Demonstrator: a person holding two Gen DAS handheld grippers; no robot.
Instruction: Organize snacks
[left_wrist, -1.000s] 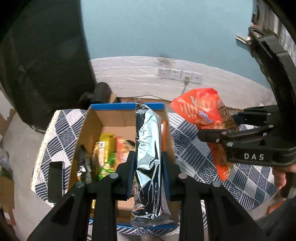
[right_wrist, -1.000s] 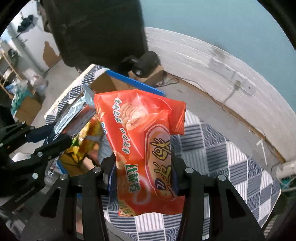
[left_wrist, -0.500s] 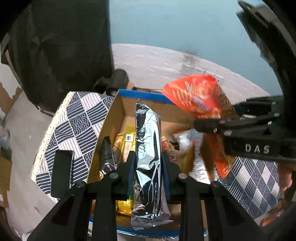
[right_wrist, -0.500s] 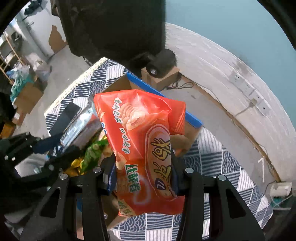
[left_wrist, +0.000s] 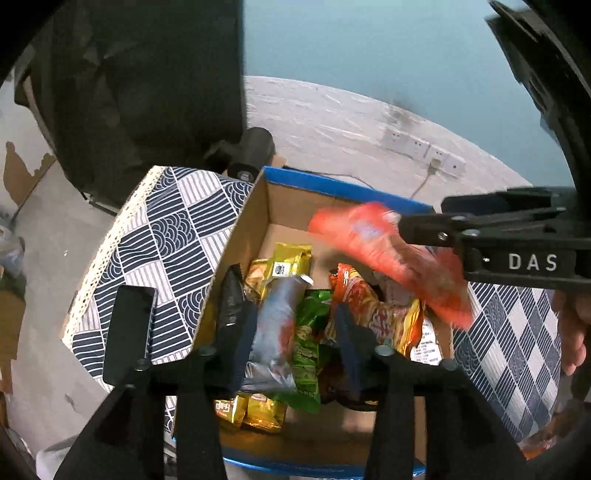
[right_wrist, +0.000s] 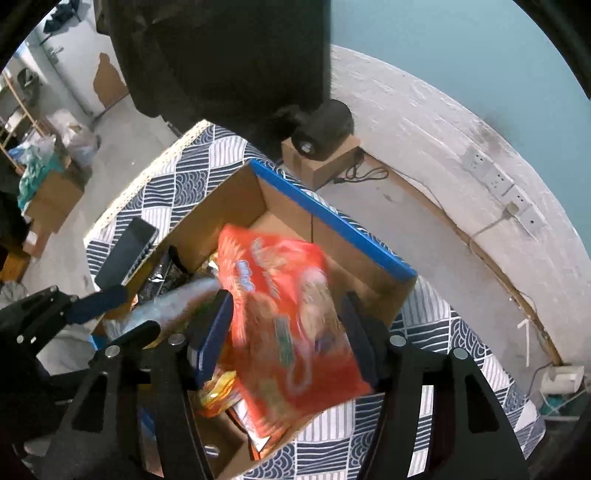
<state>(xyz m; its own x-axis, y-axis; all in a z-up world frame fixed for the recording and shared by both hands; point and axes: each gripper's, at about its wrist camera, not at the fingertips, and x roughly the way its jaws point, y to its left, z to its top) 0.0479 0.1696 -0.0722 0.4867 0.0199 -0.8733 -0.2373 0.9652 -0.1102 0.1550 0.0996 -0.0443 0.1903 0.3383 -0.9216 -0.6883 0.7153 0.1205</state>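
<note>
A blurred silver packet (left_wrist: 275, 325) lies between the left gripper (left_wrist: 291, 339)'s just-opened jaws, no longer pinched, over snacks in the cardboard box (left_wrist: 295, 206). A blurred orange snack bag (right_wrist: 288, 325) is seen loose between the right gripper (right_wrist: 286, 328)'s just-opened jaws above the box, which sits on a patterned tablecloth (left_wrist: 166, 236)

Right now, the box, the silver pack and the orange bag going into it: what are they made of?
Box: brown cardboard, matte, raw cut edges, blue outer face on the rim.
Silver pack: looks like metallised foil film, mirror sheen, though blurred here.
Orange bag: glossy printed plastic film, probably; it creases and flops, motion blur hides detail.
</note>
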